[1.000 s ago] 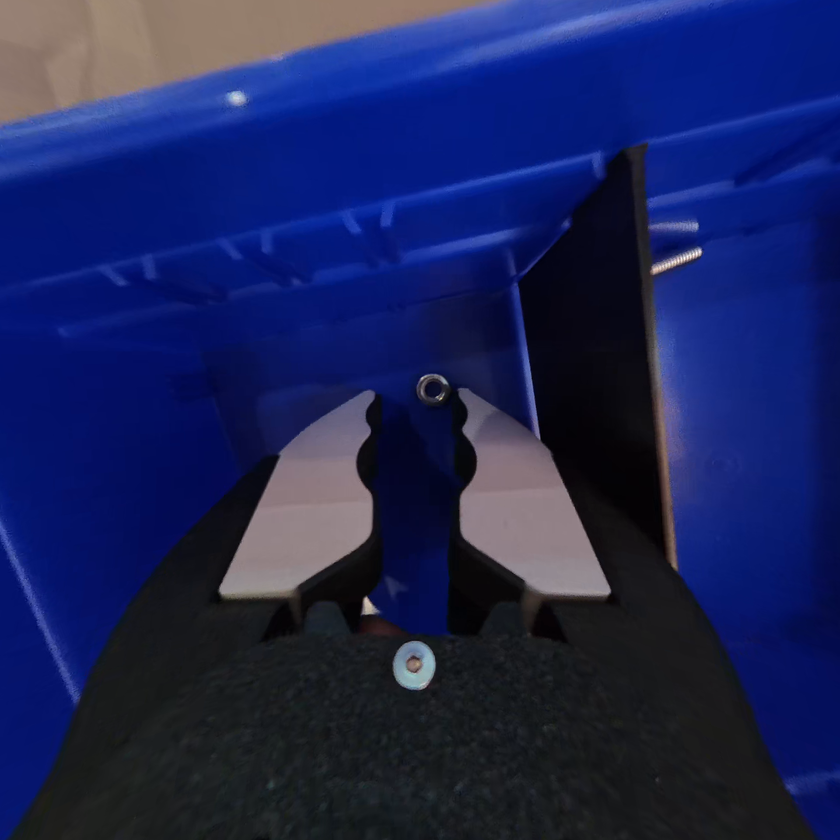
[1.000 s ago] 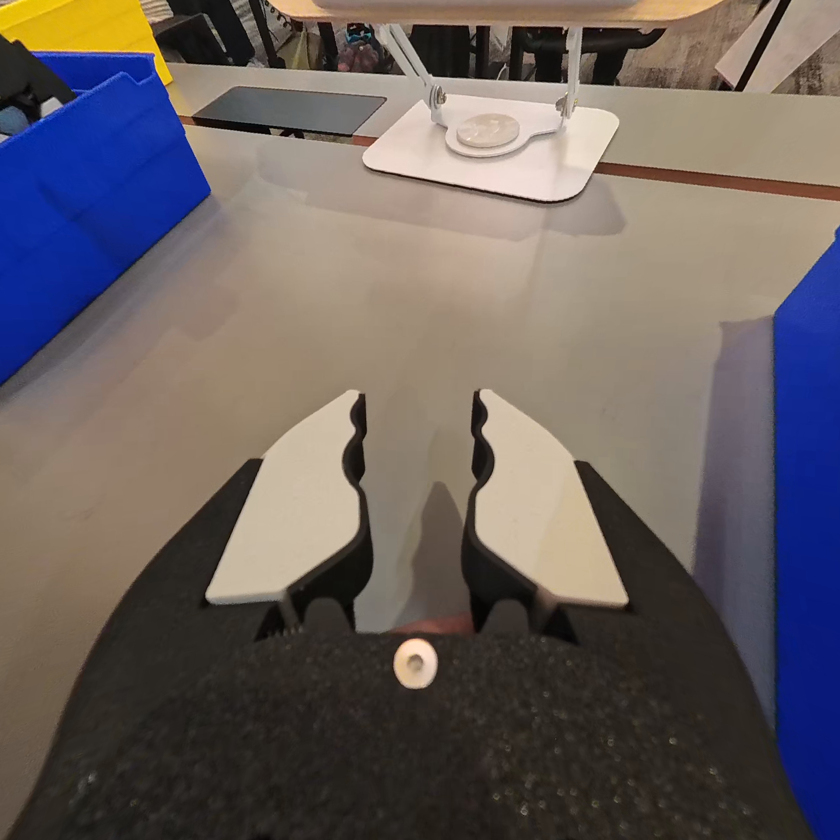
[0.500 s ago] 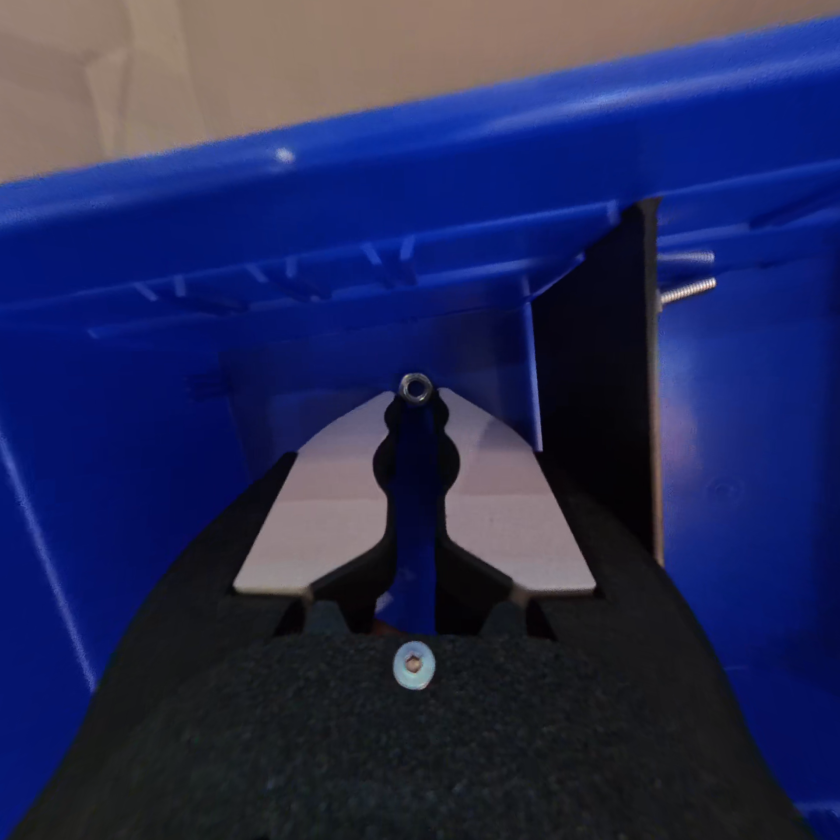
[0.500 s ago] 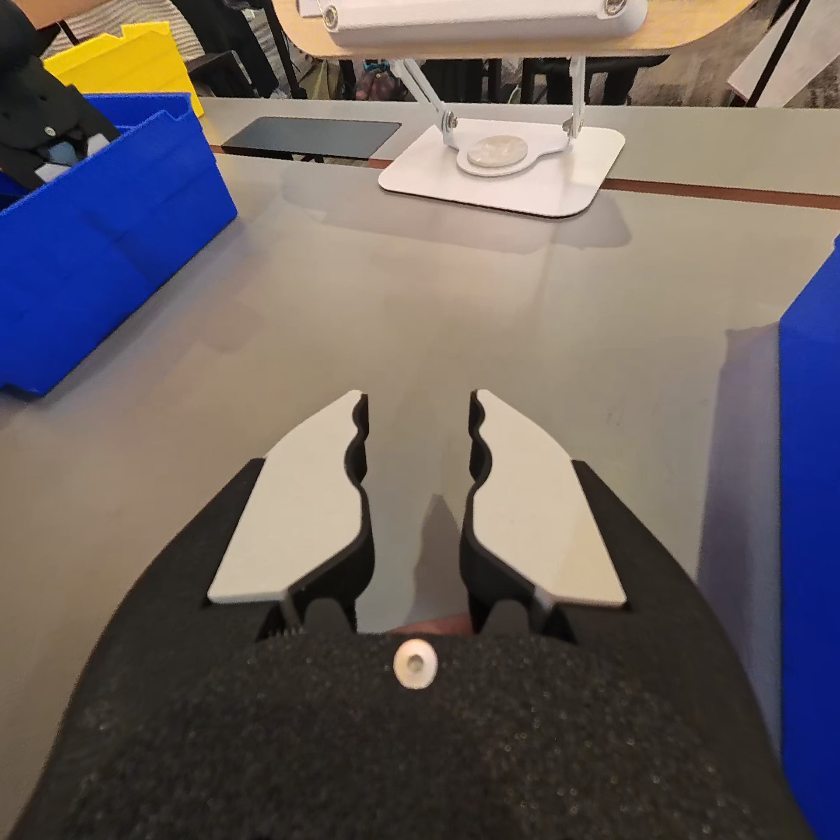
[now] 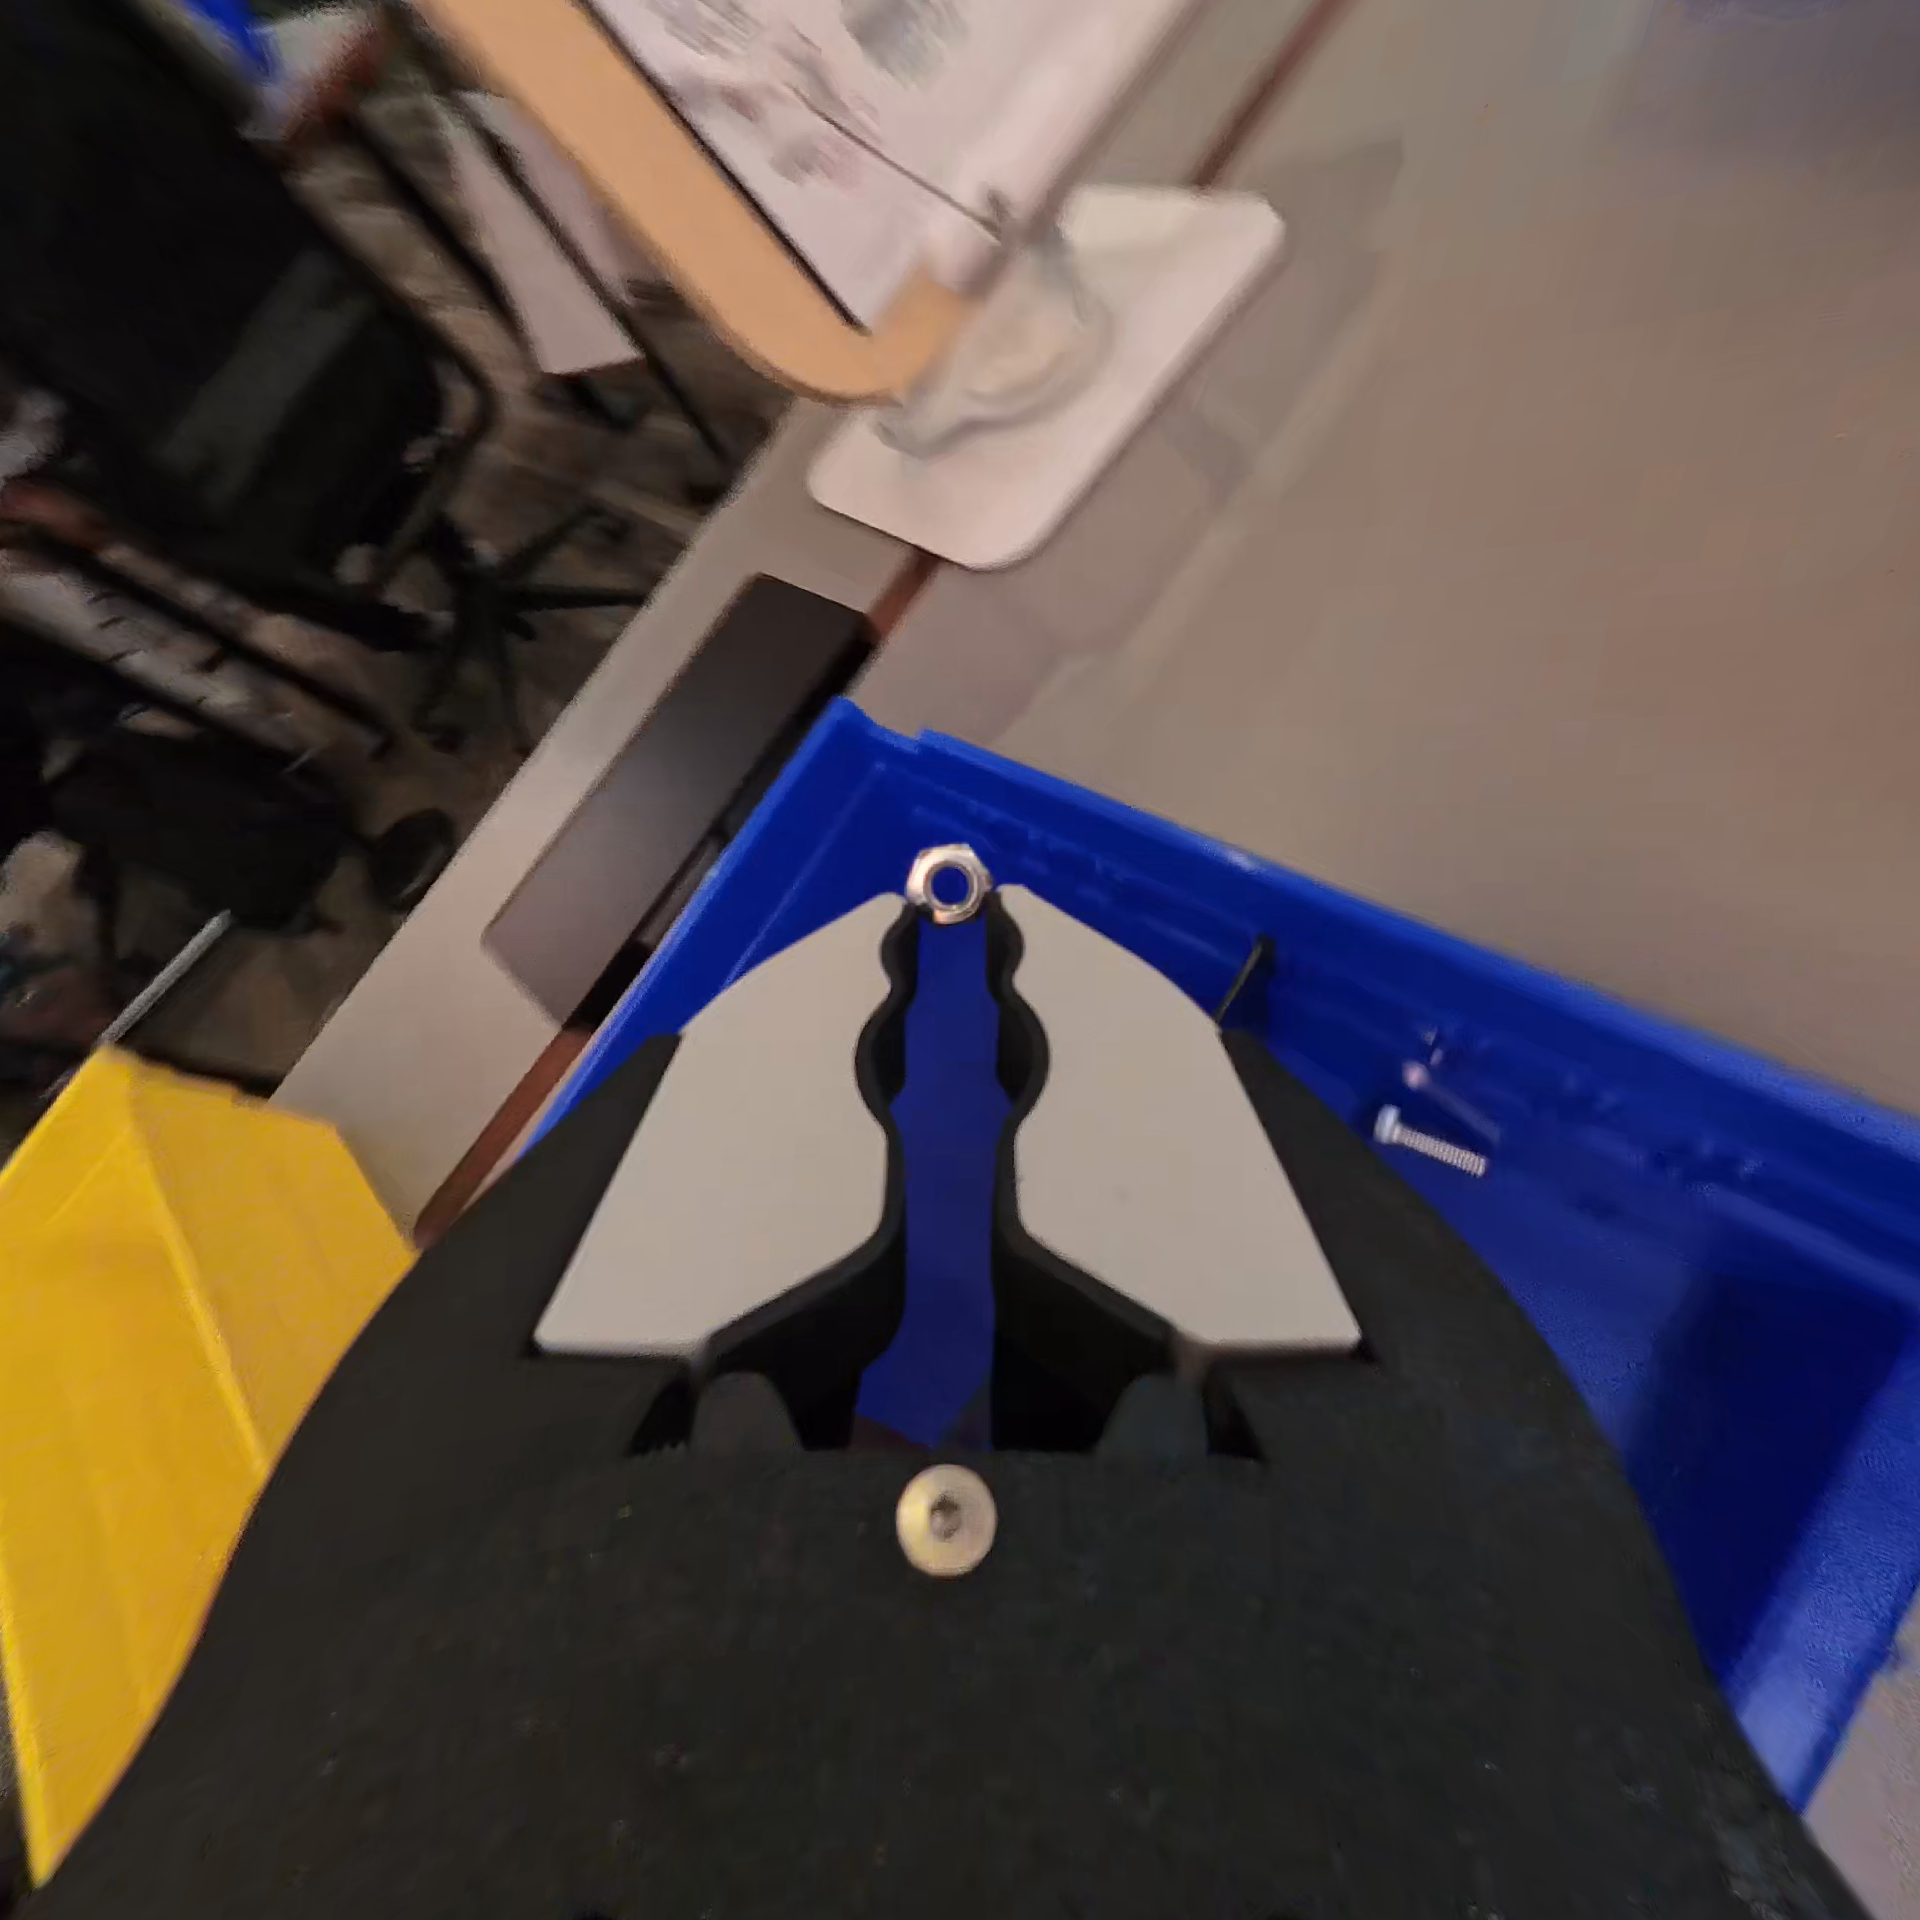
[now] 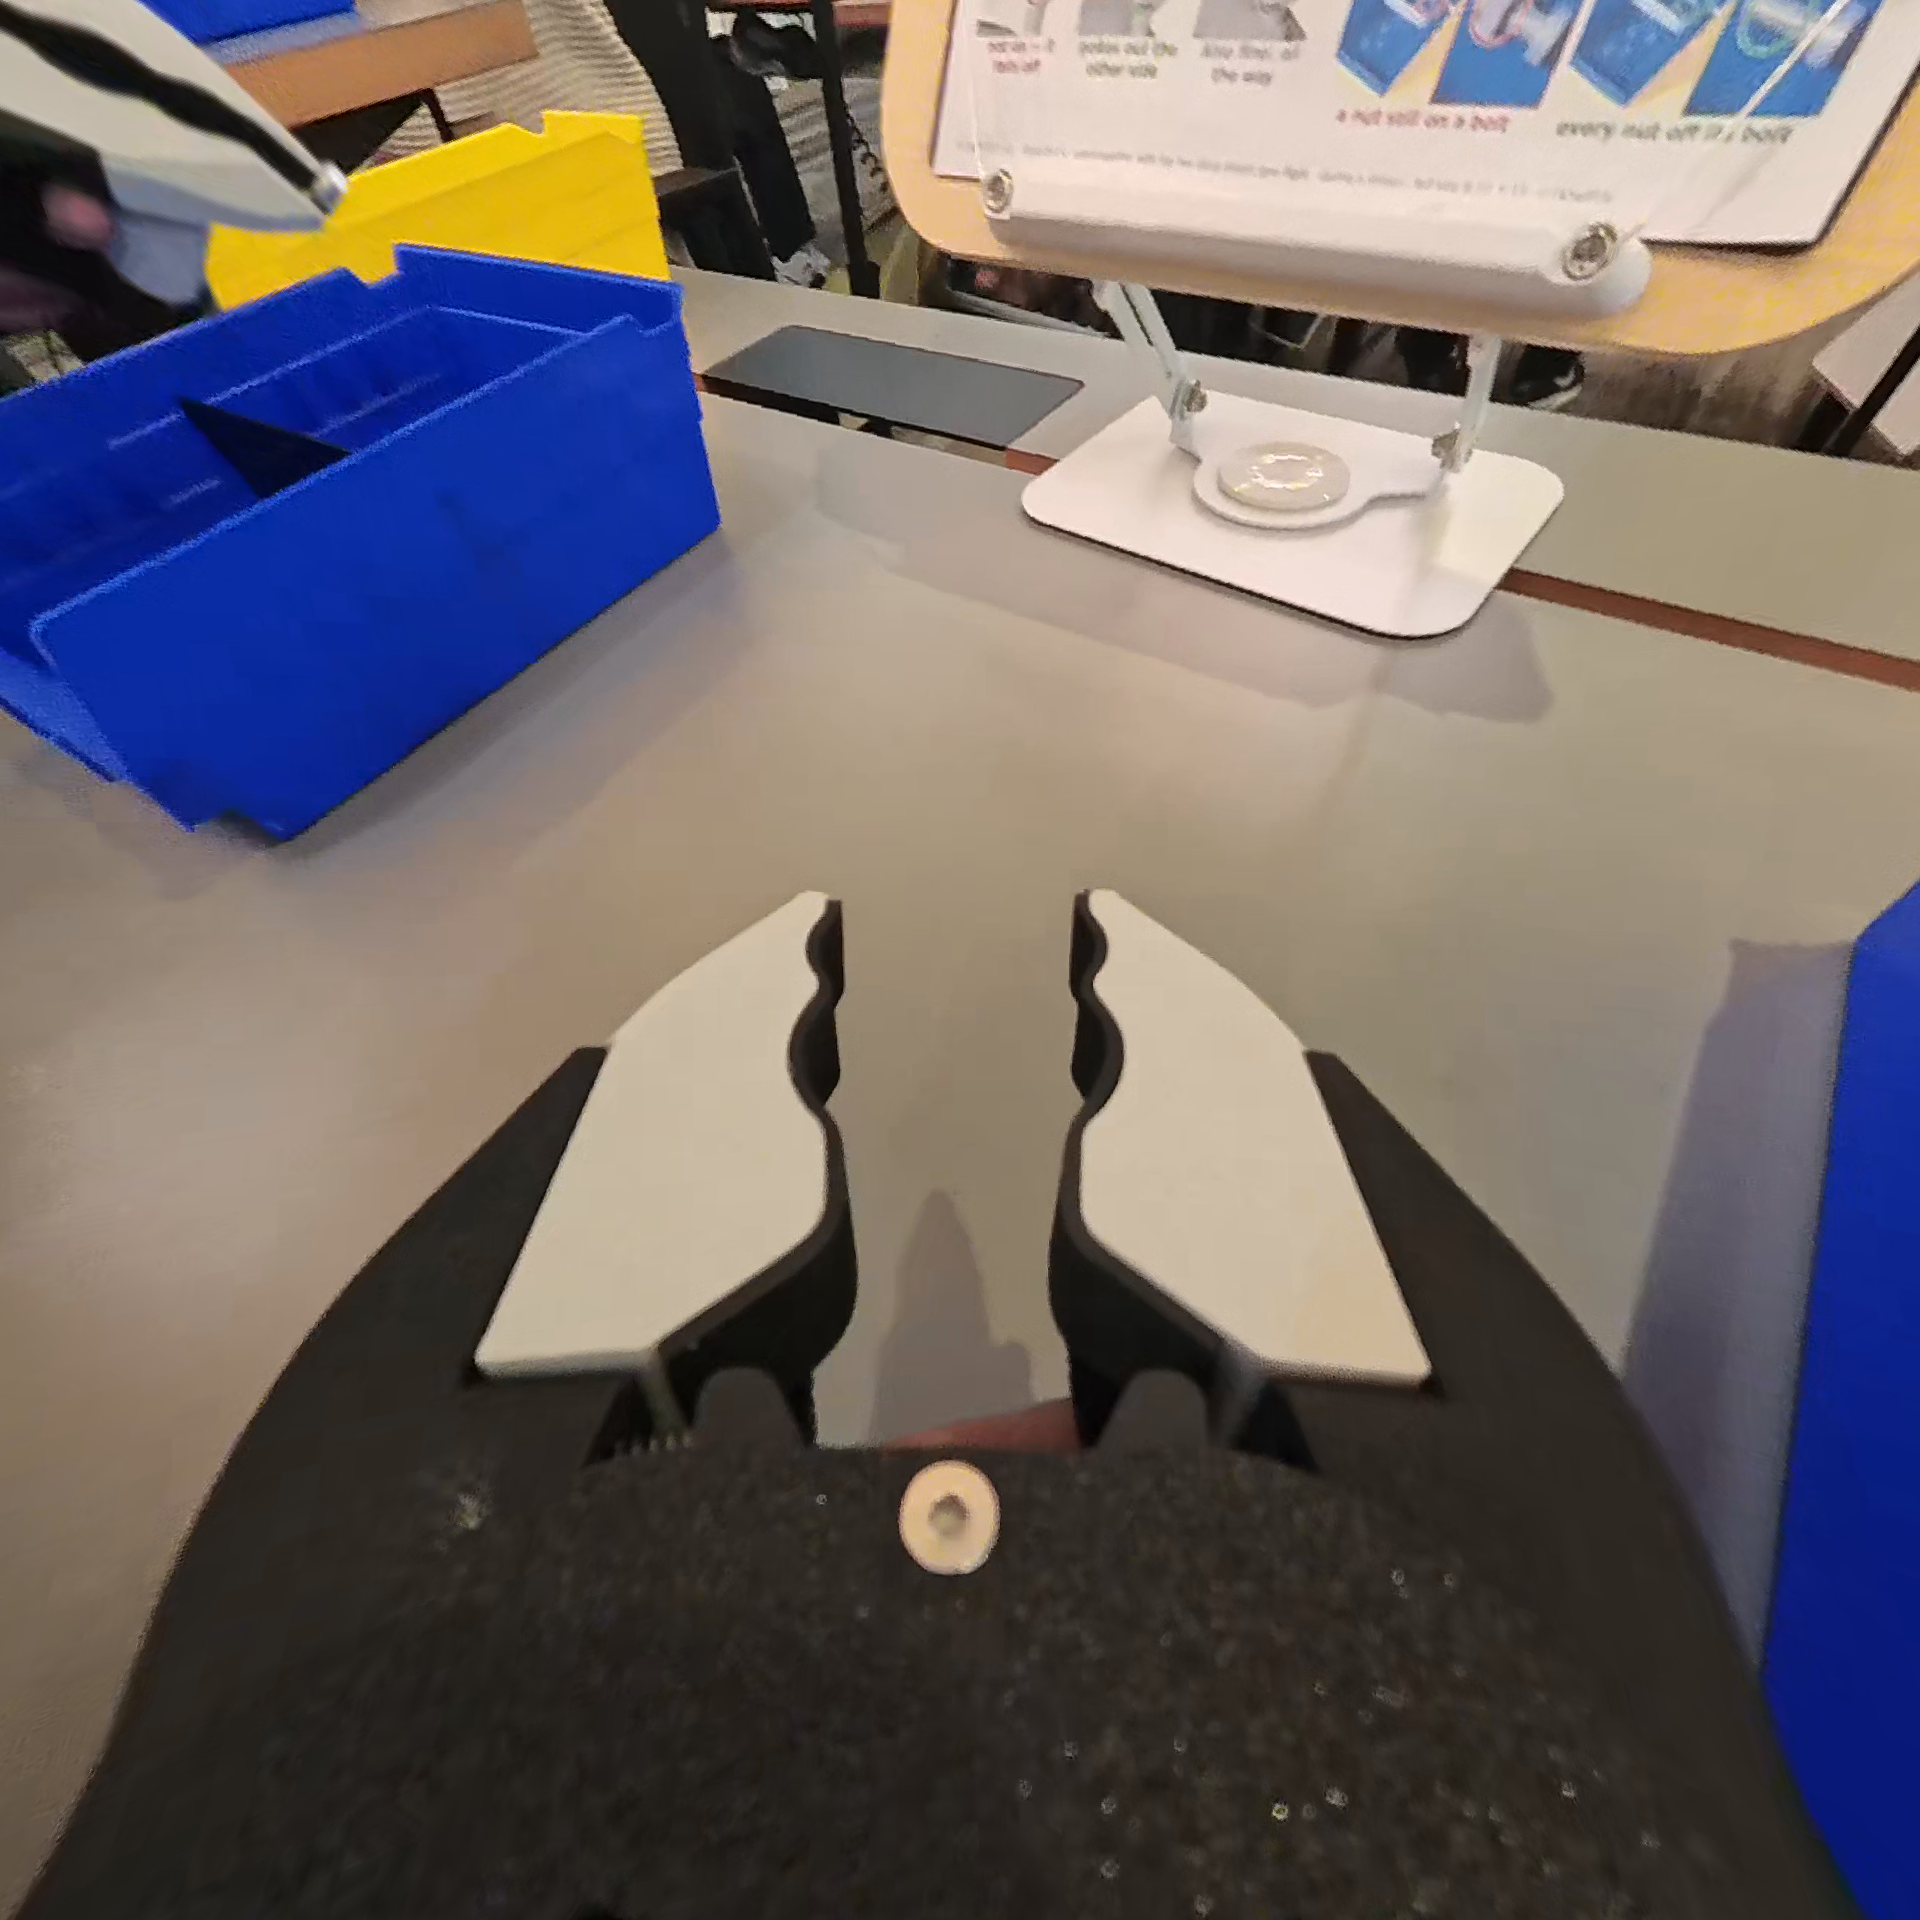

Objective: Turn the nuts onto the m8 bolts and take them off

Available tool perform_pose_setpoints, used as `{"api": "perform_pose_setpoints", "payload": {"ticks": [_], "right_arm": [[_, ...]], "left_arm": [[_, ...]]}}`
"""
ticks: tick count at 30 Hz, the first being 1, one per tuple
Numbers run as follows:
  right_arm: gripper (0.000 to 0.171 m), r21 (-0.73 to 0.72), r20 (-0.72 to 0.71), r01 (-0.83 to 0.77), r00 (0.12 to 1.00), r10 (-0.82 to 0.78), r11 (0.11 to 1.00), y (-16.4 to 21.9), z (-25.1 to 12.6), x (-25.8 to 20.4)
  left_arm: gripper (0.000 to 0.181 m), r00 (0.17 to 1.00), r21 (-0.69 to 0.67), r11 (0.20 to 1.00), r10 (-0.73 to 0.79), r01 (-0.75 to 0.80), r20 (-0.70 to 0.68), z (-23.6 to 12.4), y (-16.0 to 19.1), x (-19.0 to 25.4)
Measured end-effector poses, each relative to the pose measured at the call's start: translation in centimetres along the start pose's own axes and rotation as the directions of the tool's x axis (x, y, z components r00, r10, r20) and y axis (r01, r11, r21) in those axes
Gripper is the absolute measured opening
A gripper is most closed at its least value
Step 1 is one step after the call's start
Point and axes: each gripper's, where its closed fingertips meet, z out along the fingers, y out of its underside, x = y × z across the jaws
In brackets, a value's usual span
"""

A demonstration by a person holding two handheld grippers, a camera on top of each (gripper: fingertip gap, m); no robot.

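while left gripper (image 5: pixel 951 902) pinches nut (image 5: pixel 949 885) at fingertips above blue bin (image 5: pixel 1714 1299), right gripper (image 6: pixel 956 914) hangs wide, empty, over grey table (image 6: pixel 935 748); bolt (image 5: pixel 1429 1140) lies right of left fingers.

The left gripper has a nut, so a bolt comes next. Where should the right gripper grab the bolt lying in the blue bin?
Probably the bolt by its head end, from above, fingers across the shaft. It lies flat on the bin floor, so the threaded end stays free for the nut.

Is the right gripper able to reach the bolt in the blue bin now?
Probably yes: the right gripper is open and empty, and bare table separates it from the blue bin, open-topped. The bolt lies uncovered.
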Motion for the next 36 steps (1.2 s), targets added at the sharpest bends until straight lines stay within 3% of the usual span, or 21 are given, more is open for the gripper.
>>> {"api": "perform_pose_setpoints", "payload": {"ticks": [4,10,15,20,36], "right_arm": [[0.042,0.02,0.03,0.031,0.999,-0.032,0.999,-0.3,-0.6,-0.9],[0.04,0.035,0.022,0.049,0.998,-0.05,0.998,0.2,-1.9,-1.5],[0.039,0.035,0.004,0.047,0.999,-0.047,0.998,1.3,-3.0,-1.7],[0.039,0.029,-0.032,0.07,0.997,-0.069,0.997,1.5,-3.5,-1.5],[0.039,0.048,-0.07,0.075,0.995,-0.071,0.996,0.7,-4.3,-1.8]], "left_arm": [[0.012,0.951,0.13,0.976,-0.2,0.173,0.236,-4.4,-1.3,1.5],[0.012,0.835,0.299,0.888,-0.44,0.349,0.331,-7.3,-2.4,9.3],[0.012,0.781,0.324,0.877,-0.469,0.356,0.412,-7.5,-1.4,15.7],[0.011,0.754,0.342,0.83,-0.549,0.44,0.361,-7.0,-0.5,19.6],[0.011,0.762,0.334,0.816,-0.568,0.472,0.31,-6.6,-0.3,20.9]]}}
